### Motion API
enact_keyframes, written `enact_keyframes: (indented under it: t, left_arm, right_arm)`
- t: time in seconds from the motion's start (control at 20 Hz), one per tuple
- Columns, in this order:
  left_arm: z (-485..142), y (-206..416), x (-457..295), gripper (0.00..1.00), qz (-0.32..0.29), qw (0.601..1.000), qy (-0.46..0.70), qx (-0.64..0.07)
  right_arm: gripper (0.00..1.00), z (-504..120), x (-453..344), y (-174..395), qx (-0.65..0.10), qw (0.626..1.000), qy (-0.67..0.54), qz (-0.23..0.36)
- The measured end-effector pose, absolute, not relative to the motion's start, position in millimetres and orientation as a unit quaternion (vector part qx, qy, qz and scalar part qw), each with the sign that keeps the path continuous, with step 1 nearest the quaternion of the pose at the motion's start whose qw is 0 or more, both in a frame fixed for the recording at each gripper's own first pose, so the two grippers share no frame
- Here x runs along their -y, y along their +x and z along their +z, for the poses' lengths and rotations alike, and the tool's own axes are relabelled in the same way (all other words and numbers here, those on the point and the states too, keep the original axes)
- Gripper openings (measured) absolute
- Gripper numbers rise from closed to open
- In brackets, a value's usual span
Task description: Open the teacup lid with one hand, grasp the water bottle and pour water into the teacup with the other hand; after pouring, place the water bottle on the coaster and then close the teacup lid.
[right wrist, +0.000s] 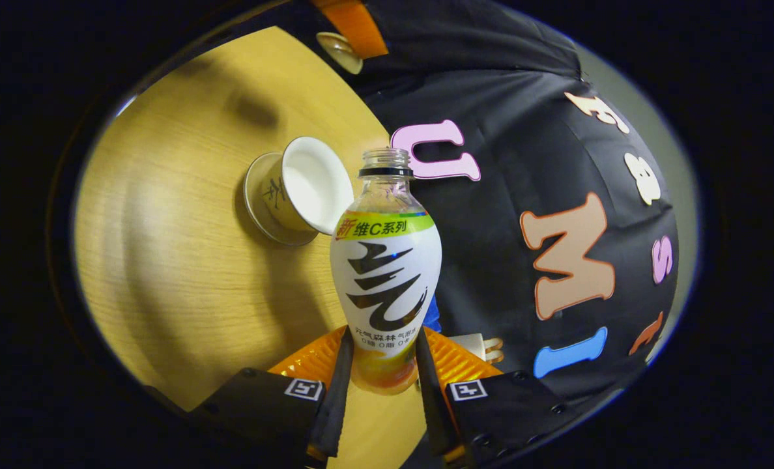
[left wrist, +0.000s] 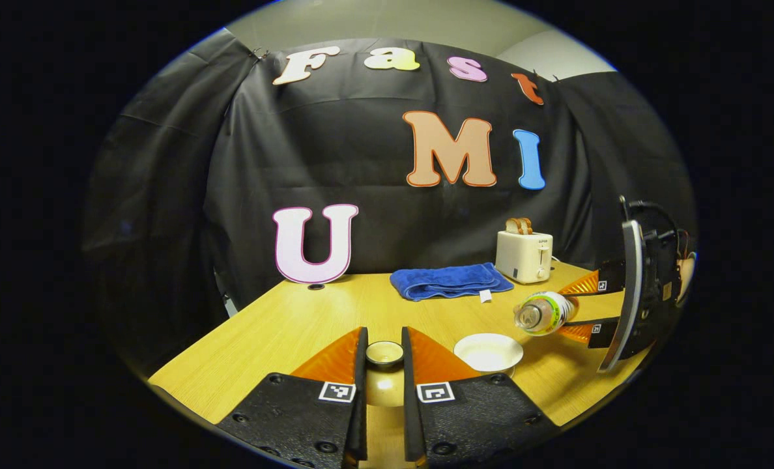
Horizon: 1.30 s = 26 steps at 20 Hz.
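The wooden counter runs back to the black cloth wall. At its far edge a folded blue towel lies just beside a white toaster with toast in its slots.

In the left gripper view the right hand-held gripper comes in from the right edge, its two fingers pressed on the lower body of the water bottle. The bottle is tipped over sideways, its open, capless mouth pointing toward the open teacup, which sits on the counter just below and beside that mouth. In the right gripper view the same water bottle stands up between that gripper's fingers, both closed against its base, and the teacup on its saucer sits by the bottle's neck, white inside showing; no stream of water can be made out.

The left hand-held gripper is closed narrow on the teacup lid, a fingertip on either side, the small round knob showing at the top of the gap. The lid is held up off the counter, to the left of the teacup and apart from it
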<state>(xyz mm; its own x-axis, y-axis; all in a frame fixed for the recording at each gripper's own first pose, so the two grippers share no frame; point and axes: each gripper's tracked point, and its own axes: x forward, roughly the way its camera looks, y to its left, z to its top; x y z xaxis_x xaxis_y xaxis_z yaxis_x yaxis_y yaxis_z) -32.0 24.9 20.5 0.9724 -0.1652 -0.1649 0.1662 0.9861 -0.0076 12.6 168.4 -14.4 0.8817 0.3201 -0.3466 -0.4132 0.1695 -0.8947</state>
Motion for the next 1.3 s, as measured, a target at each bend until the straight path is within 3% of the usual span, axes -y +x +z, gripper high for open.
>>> enact_keyframes:
  t: [0.25, 0.6, 1.3]
  left_arm:
    - [22, -28, -15, 0.19, -0.093, 0.992, 0.002, -0.085]
    - [22, -24, -4, 0.19, -0.103, 0.991, 0.001, -0.087]
    - [24, -18, 16, 0.2, -0.123, 0.988, 0.006, -0.091]
  right_arm:
    - [0.55, -21, -169, 11, -0.084, 0.835, -0.48, 0.256]
    - [0.55, 11, -158, 20, -0.093, 0.912, -0.331, 0.225]
    - [0.56, 10, -129, 95, -0.113, 0.971, -0.13, 0.168]
